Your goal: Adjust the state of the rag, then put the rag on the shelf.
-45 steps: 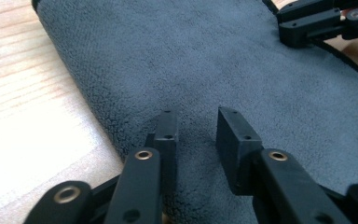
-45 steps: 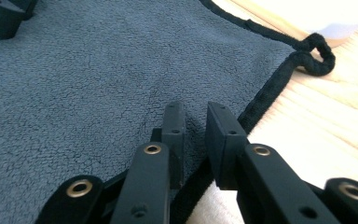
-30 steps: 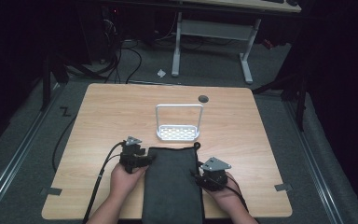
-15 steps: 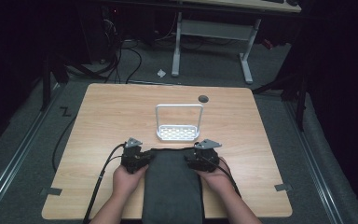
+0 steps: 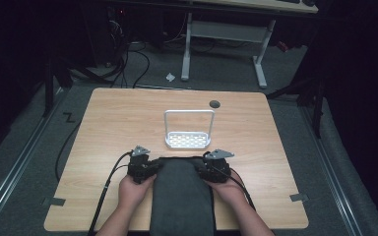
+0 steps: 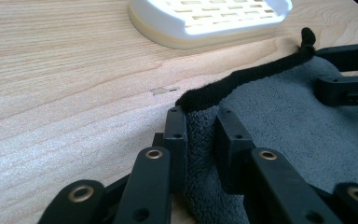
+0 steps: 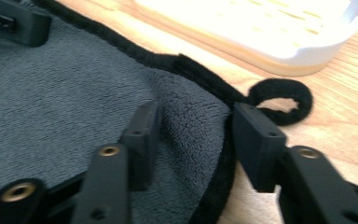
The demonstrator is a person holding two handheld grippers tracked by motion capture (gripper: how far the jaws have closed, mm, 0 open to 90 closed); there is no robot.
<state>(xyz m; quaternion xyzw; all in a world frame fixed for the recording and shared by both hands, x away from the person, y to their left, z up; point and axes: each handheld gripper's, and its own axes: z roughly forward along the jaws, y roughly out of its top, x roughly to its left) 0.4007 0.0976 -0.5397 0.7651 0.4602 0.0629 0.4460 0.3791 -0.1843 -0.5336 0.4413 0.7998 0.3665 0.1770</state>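
Note:
A dark grey towel (image 5: 182, 196) with black trim lies on the near half of the wooden table (image 5: 128, 118), between the person's hands. My left gripper (image 5: 150, 169) is at its far left corner. In the left gripper view the left gripper (image 6: 203, 135) is shut on that corner of the towel (image 6: 298, 121). My right gripper (image 5: 202, 169) is at the far right corner. In the right gripper view the right gripper (image 7: 196, 135) has just been closing, and its jaws stand apart astride the towel (image 7: 51, 93) corner, beside the black hanging loop (image 7: 303, 100).
A white dish rack (image 5: 188, 140) with a tall wire handle stands just beyond the towel, near the table's middle. A dark round spot (image 5: 214, 103) sits near the far edge. Cables trail from both grippers toward the near edge.
My right gripper has moved from the towel's right side up and inward to its far right corner. The left gripper has stayed put, still gripping.

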